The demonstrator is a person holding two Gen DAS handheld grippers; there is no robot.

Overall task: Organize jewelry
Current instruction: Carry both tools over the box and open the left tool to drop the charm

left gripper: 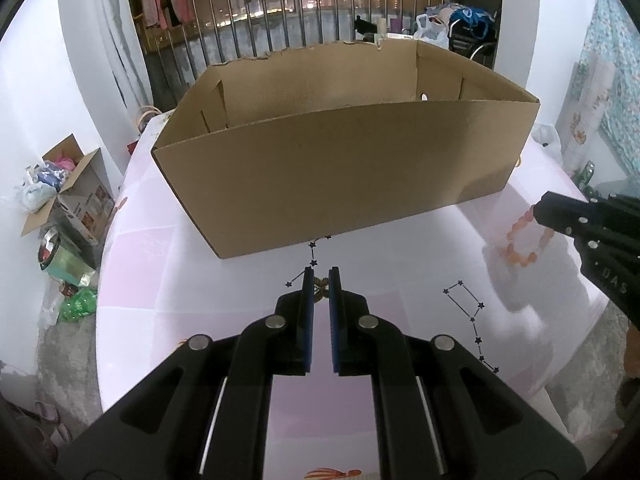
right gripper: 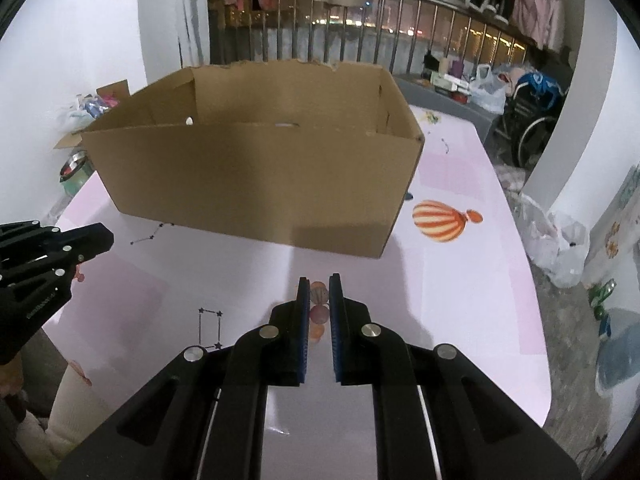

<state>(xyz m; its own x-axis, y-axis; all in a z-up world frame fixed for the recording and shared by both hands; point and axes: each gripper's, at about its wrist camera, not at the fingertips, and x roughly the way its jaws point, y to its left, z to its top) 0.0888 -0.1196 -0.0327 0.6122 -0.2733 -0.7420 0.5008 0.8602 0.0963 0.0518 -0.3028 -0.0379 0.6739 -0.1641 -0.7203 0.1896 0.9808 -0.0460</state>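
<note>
An open brown cardboard box [left gripper: 344, 168] [right gripper: 256, 184] stands on the pink table just beyond both grippers. My left gripper [left gripper: 321, 272] is shut on a small gold-brown butterfly-shaped piece [left gripper: 320, 291], held just above the cloth in front of the box. Entering the left wrist view from the right, my right gripper [left gripper: 538, 210] is shut on an orange bead bracelet [left gripper: 520, 258] that hangs in a loop above the table. In the right wrist view those beads [right gripper: 319, 308] sit between the right gripper's [right gripper: 319, 280] blue pads. The left gripper [right gripper: 108, 240] shows at the left edge.
The table cloth [right gripper: 460, 280] is pink with printed constellations and a striped hot-air balloon [right gripper: 440, 220]. On the floor to the left are an open carton [left gripper: 72, 196] and bottles. White plastic bags [right gripper: 556, 244] and a wheelchair [right gripper: 528, 120] stand off the table's right side.
</note>
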